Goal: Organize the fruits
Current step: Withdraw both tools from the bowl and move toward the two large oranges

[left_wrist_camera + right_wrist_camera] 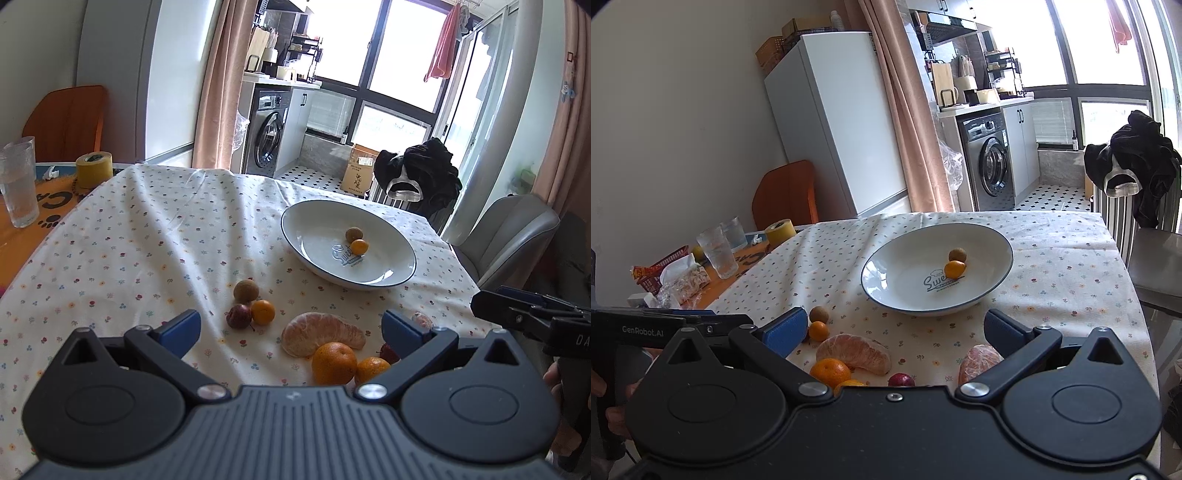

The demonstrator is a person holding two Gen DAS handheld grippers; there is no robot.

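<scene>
A white plate (pixel 391 273) (pixel 886 288) with a dark rim holds a brown longan (pixel 353 235) (pixel 957 254) and a small orange kumquat (pixel 359 247) (pixel 955 269). On the floral cloth near me lie a peeled pomelo segment (pixel 321 333) (pixel 855 350), a mandarin (pixel 334 363) (pixel 829 371), a second mandarin (pixel 371 368), a brown longan (pixel 246 290) (pixel 819 314), a kumquat (pixel 263 312) (pixel 818 331), a dark red fruit (pixel 239 316) and another (pixel 900 379). A second pomelo piece (pixel 979 363) sits by my right finger. My left gripper (pixel 291 328) and right gripper (pixel 895 328) hover open above the fruit, holding nothing.
Two glasses (pixel 718 251), a yellow tape roll (pixel 94 169) (pixel 780 230) and snack packets (pixel 683 280) stand on the table's left part. A grey chair (pixel 506 236) is at the right edge, an orange chair (pixel 786 195) at the far left, with a fridge (pixel 842 122) behind.
</scene>
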